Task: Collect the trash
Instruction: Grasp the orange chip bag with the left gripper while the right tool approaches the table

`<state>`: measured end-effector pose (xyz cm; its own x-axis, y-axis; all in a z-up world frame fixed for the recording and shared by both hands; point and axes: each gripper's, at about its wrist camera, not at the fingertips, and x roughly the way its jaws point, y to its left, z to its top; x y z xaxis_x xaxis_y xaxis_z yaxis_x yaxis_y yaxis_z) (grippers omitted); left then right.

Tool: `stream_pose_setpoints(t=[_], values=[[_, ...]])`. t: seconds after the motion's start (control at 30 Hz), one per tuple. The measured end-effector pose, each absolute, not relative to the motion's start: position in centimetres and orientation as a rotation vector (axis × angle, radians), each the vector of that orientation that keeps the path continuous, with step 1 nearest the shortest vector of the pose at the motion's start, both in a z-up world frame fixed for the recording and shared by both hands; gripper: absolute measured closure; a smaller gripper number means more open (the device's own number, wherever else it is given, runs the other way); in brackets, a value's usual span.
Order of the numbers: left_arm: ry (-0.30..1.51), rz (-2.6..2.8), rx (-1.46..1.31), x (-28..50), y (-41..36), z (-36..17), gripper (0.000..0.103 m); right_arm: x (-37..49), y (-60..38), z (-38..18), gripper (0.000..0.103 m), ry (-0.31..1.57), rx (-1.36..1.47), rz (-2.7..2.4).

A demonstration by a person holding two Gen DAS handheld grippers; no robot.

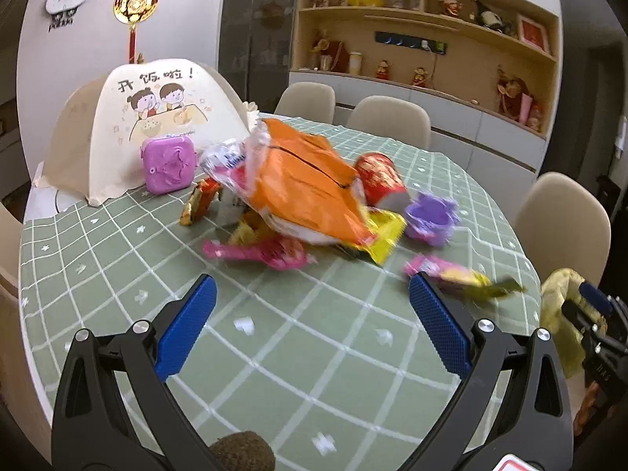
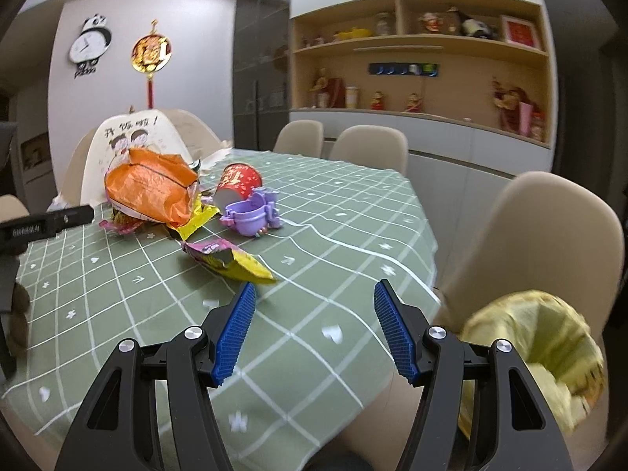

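Observation:
A pile of trash lies on the green checked tablecloth [image 1: 274, 337]: a big orange wrapper [image 1: 310, 184], a red paper cup [image 1: 378, 182] on its side, a yellow wrapper [image 1: 382, 237], a pink wrapper [image 1: 259, 253] and a pink-yellow wrapper [image 1: 455, 274]. My left gripper [image 1: 312, 290] is open and empty, short of the pile. My right gripper [image 2: 314, 298] is open and empty over the table's near edge, with the pink-yellow wrapper [image 2: 227, 263] just ahead to its left. A bin with a yellow bag [image 2: 537, 353] stands at the right beside the table.
A purple toy cup [image 1: 429, 216], a pink box [image 1: 168, 165] and a cream food cover [image 1: 157, 125] stand on the table. Beige chairs [image 2: 545, 243] ring it. The right gripper shows in the left wrist view [image 1: 588, 314] near the bin; the left gripper shows at the right wrist view's left edge [image 2: 39, 227].

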<state>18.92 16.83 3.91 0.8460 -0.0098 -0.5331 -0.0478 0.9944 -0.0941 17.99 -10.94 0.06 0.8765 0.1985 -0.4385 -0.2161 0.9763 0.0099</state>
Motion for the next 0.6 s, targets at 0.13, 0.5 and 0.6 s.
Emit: stream_pose_setpoints(t=[0.13, 0.5, 0.6], values=[[0.529, 0.018, -0.167, 22.2, 19.5, 5.4, 0.014, 20.0, -10.0, -0.2, 0.043, 0.476, -0.060, 0.234], [0.688, 0.010, -0.302, 28.1, 22.5, 4.7, 0.079, 23.7, -9.3, 2.1, 0.043, 0.510, -0.034, 0.329], [0.687, -0.036, -0.252, 25.1, 22.0, 4.7, 0.080, 24.7, -8.0, 2.6, 0.043, 0.521, -0.088, 0.381]])
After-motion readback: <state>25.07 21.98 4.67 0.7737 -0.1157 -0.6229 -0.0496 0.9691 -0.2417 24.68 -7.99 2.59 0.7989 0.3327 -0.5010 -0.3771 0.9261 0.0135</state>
